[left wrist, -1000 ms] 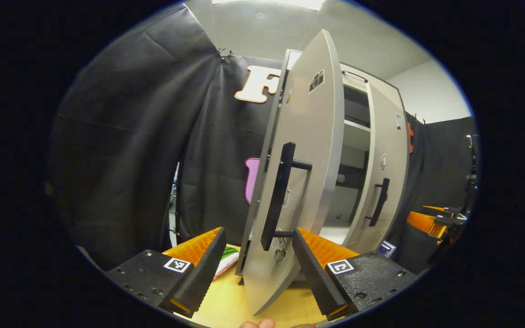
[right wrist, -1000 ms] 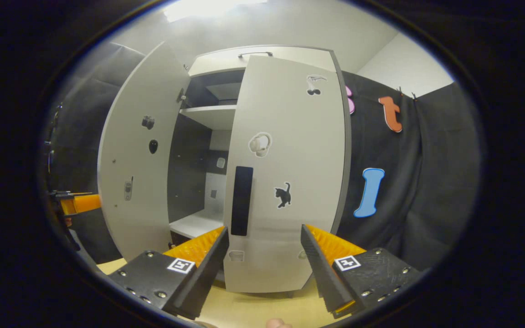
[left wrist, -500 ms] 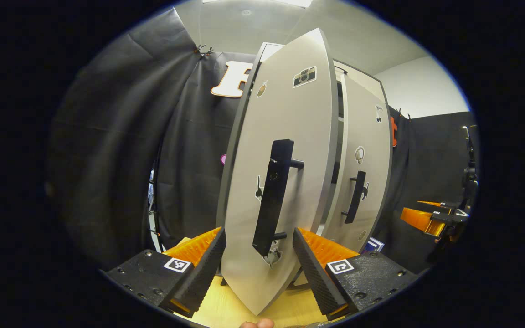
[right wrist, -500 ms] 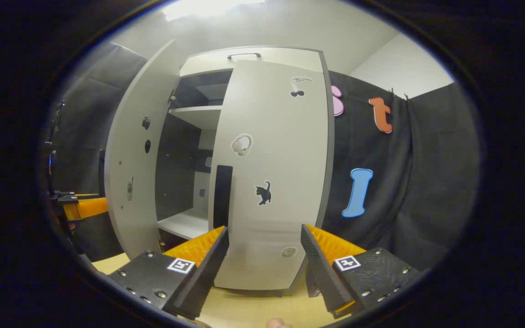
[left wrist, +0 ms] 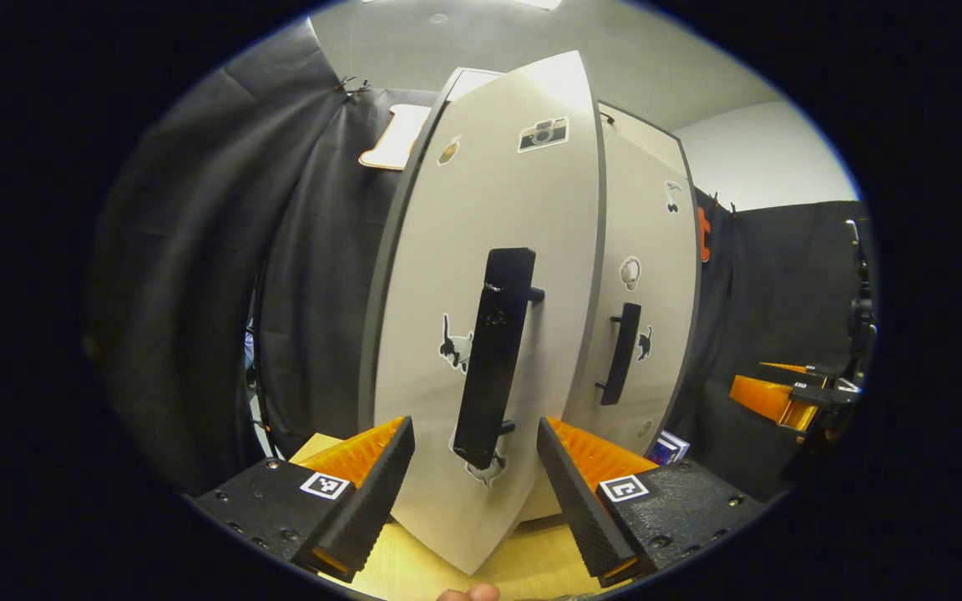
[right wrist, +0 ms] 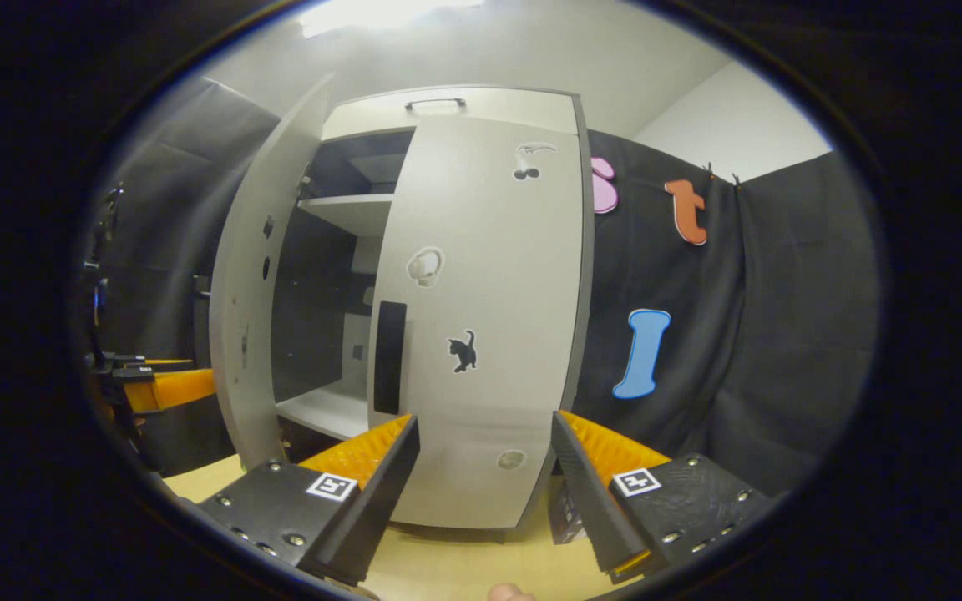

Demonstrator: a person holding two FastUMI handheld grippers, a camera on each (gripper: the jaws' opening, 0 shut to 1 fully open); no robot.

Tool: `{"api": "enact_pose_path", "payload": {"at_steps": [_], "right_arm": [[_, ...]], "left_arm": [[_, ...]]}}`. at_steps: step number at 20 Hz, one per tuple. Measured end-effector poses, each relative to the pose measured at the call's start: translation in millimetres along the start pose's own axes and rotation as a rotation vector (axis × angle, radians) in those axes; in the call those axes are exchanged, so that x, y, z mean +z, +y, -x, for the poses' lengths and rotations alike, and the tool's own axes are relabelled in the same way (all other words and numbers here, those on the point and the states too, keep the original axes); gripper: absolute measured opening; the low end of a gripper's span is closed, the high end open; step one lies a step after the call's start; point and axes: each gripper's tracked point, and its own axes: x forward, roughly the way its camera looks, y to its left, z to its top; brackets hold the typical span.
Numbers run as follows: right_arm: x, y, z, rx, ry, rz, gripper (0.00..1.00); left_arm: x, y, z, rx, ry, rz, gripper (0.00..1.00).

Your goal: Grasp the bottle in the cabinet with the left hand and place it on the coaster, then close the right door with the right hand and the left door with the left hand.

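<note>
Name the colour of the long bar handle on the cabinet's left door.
Black: the long bar handle stands out against the pale grey left door, clearest in the left gripper view.

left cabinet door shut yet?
No, partly open. In the right gripper view the left door swings out from the cabinet, with dark interior and shelf showing beside it.

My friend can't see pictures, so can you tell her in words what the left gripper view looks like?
A tall grey cabinet's left door, with a long black handle and cat and camera stickers, stands just ahead of the open left gripper. The right door sits beside it, and the right gripper shows farther off over a wooden table.
</note>
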Motion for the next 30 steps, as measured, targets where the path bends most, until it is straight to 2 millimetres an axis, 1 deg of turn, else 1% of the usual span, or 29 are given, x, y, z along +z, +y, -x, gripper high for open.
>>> {"api": "enact_pose_path", "payload": {"at_steps": [3, 5, 6, 17, 24, 25, 30], "right_arm": [[0, -4, 3, -0.011, 0.001, -0.002, 0.96], [0, -6, 4, -0.015, 0.003, -0.002, 0.96], [0, -7, 5, -0.017, 0.003, -0.002, 0.96], [1, -8, 11, -0.01, 0.006, 0.004, 0.95], [-4, -12, 18, -0.015, 0.016, -0.006, 0.96], [-4, -12, 18, -0.017, 0.015, -0.006, 0.95], [-5, -15, 23, -0.017, 0.016, -0.013, 0.96]], "left_arm": [[-2, -7, -4, -0.014, 0.003, 0.0, 0.94], [-2, -8, -6, -0.019, 0.004, 0.007, 0.93], [-3, -8, -6, -0.019, 0.006, 0.009, 0.87], [-5, -13, -5, -0.018, 0.021, -0.012, 0.87], [-5, -23, 2, -0.02, 0.024, -0.033, 0.87], [-5, -24, 3, -0.017, 0.026, -0.034, 0.93], [-4, -31, 6, -0.006, 0.035, -0.032, 0.94]]}}
